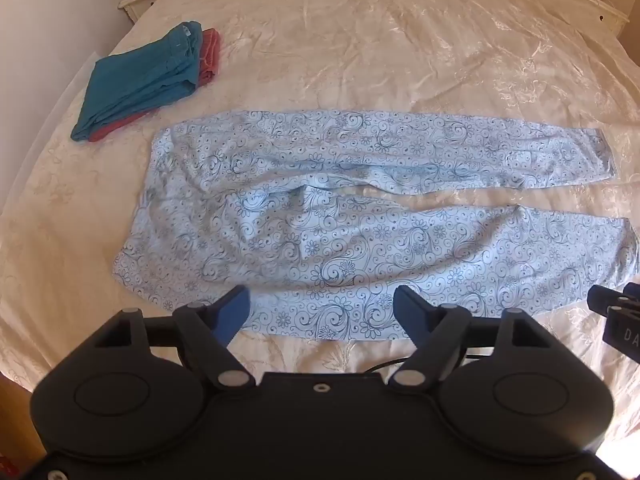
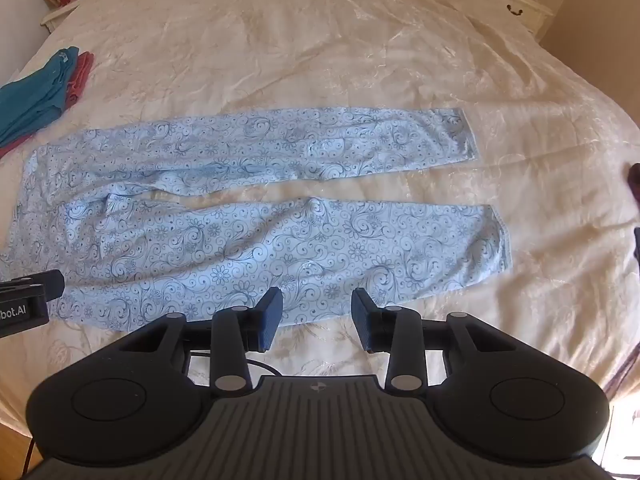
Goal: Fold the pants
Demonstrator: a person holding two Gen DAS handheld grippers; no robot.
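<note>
1 pr pants (image 1: 320, 216), pale blue cotton-like fabric w/ dark blue swirl + flower print, laid flat across bed (image 1: 360, 40), waist at left, 2 legs running right, narrow gap btwn legs showing the cover. cloth lightly wrinkled, hems stitched. bed cover cream, shiny, satin-like, creased. 2 folded garments stacked far left: teal one (image 1: 148, 76) on top of red one (image 1: 210, 56), both soft knit-looking. 2 bedside tables, one per far corner: left (image 2: 60, 16), right (image 2: 520, 4), small items on top, too small to id. left gripper (image 1: 322, 308) fingers spread wide, nothing btwn, over near edge of pants. right gripper (image 2: 316, 316) fingers parted, narrower gap, empty, over near leg edge. pads blue, ribbed.
</note>
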